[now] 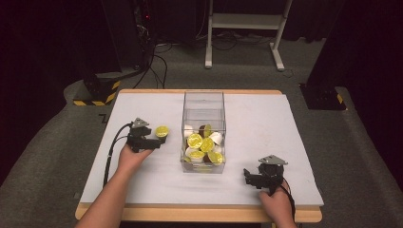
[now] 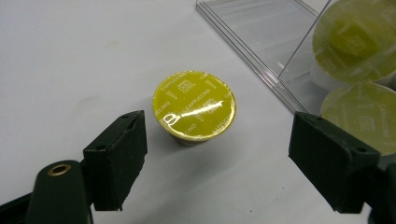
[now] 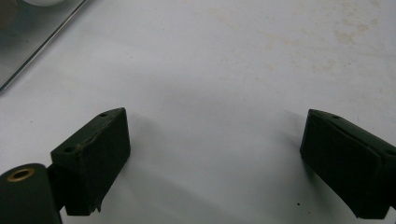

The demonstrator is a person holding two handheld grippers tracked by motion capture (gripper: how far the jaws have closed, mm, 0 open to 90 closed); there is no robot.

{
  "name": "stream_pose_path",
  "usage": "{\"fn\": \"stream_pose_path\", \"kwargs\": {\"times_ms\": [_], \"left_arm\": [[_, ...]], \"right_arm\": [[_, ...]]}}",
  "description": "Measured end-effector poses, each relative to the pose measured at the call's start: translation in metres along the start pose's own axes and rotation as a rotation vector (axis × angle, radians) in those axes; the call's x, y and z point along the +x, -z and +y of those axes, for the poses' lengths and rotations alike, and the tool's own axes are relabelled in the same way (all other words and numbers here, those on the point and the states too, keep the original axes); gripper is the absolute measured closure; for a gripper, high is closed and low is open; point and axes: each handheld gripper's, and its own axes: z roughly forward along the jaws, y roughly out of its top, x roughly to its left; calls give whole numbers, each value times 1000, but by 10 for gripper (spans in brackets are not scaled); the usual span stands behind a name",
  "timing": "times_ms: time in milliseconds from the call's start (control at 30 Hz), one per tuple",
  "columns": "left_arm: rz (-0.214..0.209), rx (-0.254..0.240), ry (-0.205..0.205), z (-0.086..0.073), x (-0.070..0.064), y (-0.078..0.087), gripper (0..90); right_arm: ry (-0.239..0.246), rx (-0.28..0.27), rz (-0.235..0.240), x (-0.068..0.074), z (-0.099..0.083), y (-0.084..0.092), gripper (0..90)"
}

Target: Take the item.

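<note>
left gripper view shows the left gripper (image 2: pixel 217 161) with jaws open, a yellow capsule (image 2: pixel 194 111) at twelve o'clock untouched; the right gripper (image 3: pixel 212 163) is open too.

One loose capsule (image 1: pixel 162 131), one clear box (image 1: pixel 203 102), two hand-held grippers (image 1: pixel 151 141) (image 1: pixel 249 176)

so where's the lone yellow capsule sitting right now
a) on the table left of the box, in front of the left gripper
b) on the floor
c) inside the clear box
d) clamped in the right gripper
a: the capsule stands on the table outside the box, ahead of the open left gripper, untouched by its pads.
</note>
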Motion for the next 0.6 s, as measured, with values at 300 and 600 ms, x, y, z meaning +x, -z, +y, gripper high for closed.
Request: {"fn": "stream_pose_path", "kwargs": {"times_ms": [300, 600], "left_arm": [[-17, 5, 17, -2, 2, 17, 199], [-41, -22, 34, -6, -4, 37, 203]], "right_arm": [[0, 0, 0, 0, 0, 0, 84], [0, 0, 0, 0, 0, 0, 84]]}}
